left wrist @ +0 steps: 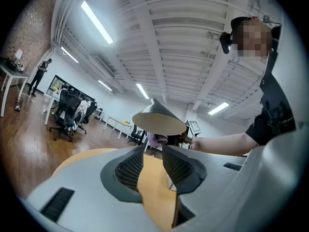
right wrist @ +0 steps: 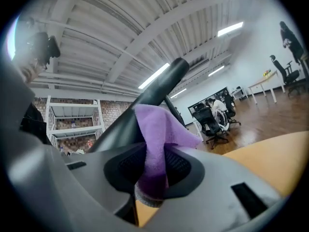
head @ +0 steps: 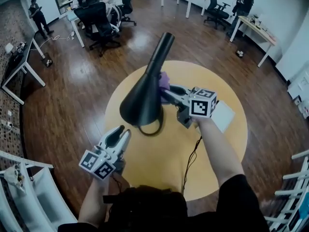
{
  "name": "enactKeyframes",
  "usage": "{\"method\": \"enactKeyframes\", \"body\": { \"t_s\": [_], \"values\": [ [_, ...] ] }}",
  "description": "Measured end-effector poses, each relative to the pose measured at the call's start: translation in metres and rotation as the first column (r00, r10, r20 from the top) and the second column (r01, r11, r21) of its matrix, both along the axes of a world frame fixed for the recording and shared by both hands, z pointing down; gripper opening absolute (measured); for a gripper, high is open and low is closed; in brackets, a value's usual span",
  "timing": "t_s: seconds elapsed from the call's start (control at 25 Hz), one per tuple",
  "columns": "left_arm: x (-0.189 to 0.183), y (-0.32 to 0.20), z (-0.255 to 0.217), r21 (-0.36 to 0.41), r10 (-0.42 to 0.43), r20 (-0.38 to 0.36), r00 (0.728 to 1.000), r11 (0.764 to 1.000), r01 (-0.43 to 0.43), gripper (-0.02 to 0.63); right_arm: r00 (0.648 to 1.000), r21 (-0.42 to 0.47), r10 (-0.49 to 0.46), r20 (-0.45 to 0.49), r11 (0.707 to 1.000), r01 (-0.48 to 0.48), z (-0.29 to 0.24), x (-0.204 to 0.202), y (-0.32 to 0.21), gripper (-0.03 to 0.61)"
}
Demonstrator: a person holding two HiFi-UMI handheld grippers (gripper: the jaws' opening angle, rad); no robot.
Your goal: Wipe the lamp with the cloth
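The lamp (head: 144,98) has a smooth, matt black shade. The cloth (right wrist: 157,129) is soft, fuzzy purple fabric. The round surface (head: 150,164) looks like smooth pale wood, and the floor (head: 72,105) is glossy dark planks. The left gripper (left wrist: 153,150) and right gripper (right wrist: 155,151) are matt grey plastic with cross-hatched black pads (left wrist: 130,169).

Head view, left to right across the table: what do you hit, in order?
left gripper → lamp → right gripper, shut on the cloth → white pad lying on the table
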State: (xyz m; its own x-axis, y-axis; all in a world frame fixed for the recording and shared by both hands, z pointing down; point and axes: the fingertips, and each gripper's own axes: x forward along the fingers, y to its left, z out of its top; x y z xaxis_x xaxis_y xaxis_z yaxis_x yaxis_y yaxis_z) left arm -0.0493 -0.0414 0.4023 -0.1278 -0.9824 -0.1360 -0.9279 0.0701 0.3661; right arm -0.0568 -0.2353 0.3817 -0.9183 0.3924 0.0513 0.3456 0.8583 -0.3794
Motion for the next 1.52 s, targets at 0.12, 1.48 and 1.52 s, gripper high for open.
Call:
{"method": "enactKeyframes", "body": {
  "t_s": [0.12,1.48,1.52],
  "values": [
    [-0.008,0.012,0.004,0.004,-0.005,-0.025,1.0,1.0,0.005,0.117,0.999,0.029,0.047,-0.018,0.998,-0.047,0.008,0.003,-0.006,0.095],
    [-0.028,0.084,0.048,-0.079,-0.223,-0.053,0.973,0.973,0.218,0.117,0.958,-0.313,0.08,0.276,0.95,0.011,-0.13,-0.074,-0.137,0.092],
    [-0.027,0.082,0.05,-0.079,-0.218,-0.051,0.974,0.974,0.214,0.117,0.955,-0.34,0.092,0.281,0.94,0.009,-0.124,-0.07,-0.139,0.092]
  ]
}}
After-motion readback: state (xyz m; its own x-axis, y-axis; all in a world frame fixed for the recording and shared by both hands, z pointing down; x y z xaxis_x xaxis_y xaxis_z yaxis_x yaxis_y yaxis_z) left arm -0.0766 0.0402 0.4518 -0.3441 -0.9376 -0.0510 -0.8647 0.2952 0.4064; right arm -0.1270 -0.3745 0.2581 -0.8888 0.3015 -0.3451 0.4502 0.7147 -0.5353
